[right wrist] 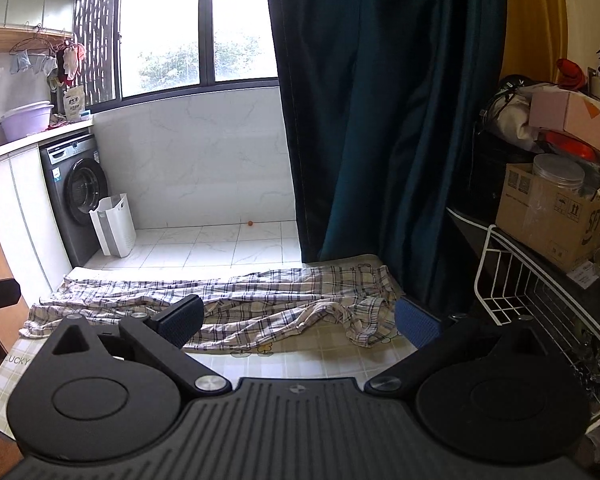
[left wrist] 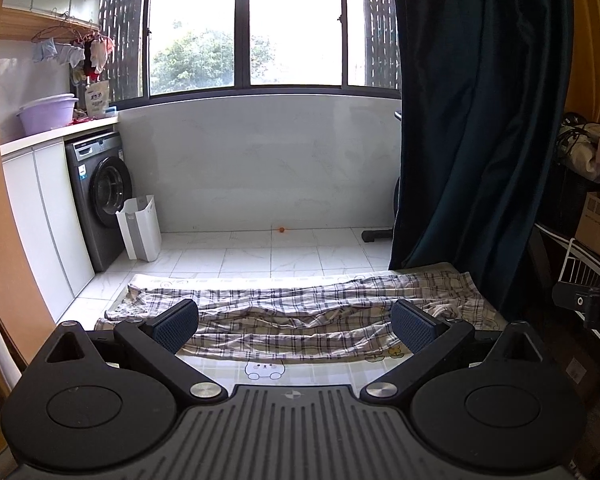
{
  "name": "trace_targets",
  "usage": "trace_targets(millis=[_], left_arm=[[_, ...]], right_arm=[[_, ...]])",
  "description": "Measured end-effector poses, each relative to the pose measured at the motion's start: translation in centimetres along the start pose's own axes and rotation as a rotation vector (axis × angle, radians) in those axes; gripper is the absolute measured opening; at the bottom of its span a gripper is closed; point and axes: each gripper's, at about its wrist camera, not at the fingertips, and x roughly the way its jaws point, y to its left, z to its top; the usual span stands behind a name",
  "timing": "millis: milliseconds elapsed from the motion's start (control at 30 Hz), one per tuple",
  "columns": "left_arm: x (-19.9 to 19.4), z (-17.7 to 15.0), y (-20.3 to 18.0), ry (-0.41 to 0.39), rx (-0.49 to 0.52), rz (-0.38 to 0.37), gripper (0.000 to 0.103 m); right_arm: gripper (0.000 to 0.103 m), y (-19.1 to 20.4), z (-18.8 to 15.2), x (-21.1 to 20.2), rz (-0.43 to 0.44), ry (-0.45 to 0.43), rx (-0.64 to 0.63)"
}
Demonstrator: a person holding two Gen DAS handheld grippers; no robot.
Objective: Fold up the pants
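Item: plaid pants (left wrist: 300,312), laid out unfolded and rumpled on a table covered with a cartoon-print cloth (left wrist: 320,372). The long axis is set crosswise to both cameras, running left to right. The bunched waistband end (right wrist: 364,320) is seen at the right, near the dark curtain (right wrist: 380,120); the leg ends (left wrist: 116,312) are seen at the left, toward the washing machine (left wrist: 100,196).

Left gripper (left wrist: 296,320): held wide apart, nothing between the pads; the garment lies just ahead of and below the fingertips, with the mid-length of the legs framed between them.

Right gripper (right wrist: 300,320): likewise spread wide and empty; the waistband end is framed toward its right finger.

Relation judged decisive: since the garment lies square across the line of approach, each end is served by the nearer side, the leg ends by the left gripper and the waistband by the right. No contact with the fabric is seen in either view. Folding is judged not yet begun.
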Motion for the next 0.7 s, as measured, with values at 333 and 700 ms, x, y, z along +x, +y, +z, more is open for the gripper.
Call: trace_targets(millis=[333, 700], left_arm=[[1.9, 1.6, 1.1, 0.003, -0.012, 0.017, 0.103], [4.0, 2.9, 1.6, 0.04, -0.018, 0.013, 0.103]], right_arm=[[0.103, 0.0, 2.2, 4.1, 0.012, 0.015, -0.004], [0.103, -0.1, 3.1, 6.8, 0.021, 0.045, -0.006]])
